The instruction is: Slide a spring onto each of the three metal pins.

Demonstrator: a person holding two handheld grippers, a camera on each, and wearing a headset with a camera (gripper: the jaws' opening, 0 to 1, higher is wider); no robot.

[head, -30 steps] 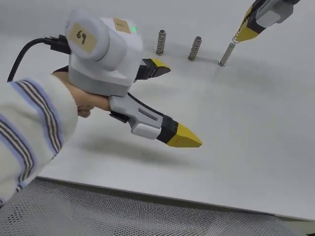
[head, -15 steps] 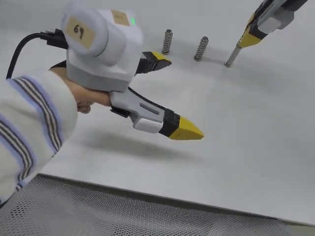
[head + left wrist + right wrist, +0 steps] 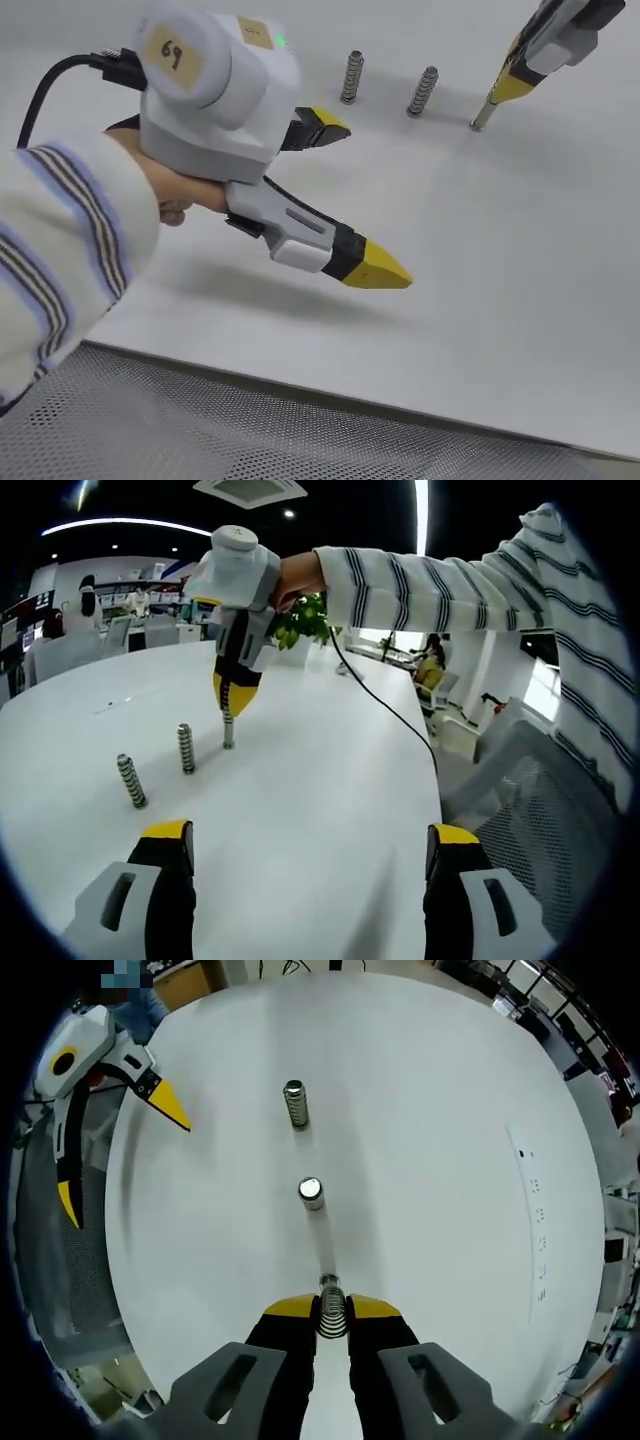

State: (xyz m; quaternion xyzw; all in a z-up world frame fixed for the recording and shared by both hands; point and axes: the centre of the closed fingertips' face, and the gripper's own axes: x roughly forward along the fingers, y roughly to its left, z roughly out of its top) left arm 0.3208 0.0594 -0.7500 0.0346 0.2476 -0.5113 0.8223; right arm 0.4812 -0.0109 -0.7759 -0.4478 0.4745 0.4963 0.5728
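White table (image 3: 500,300) under everything, grey perforated surface (image 3: 250,430) along its near edge. Striped sleeve (image 3: 60,250) and hand (image 3: 172,195) at left of the head view, gripping the left gripper (image 3: 355,198), black cable (image 3: 45,100) off its back.

Left gripper up in the air over the near part of the table, well apart from the pins, jaws spread wide with nothing between them. Same wide gap in the left gripper view (image 3: 310,832) and as seen from the right gripper view (image 3: 118,1155).

Right gripper (image 3: 510,88) at the far right, pointing down, jaws clamped on the third spring (image 3: 331,1318). Seen too from the left gripper view (image 3: 234,685).

Three metal pins upright in a row on the far side. First pin (image 3: 351,77) and middle pin (image 3: 423,92) each wrapped in a spring, near each other. Third pin (image 3: 484,115) directly under the right gripper's yellow tips, top hidden between them, lower shank bare. How far the held spring sits over it: cannot tell.
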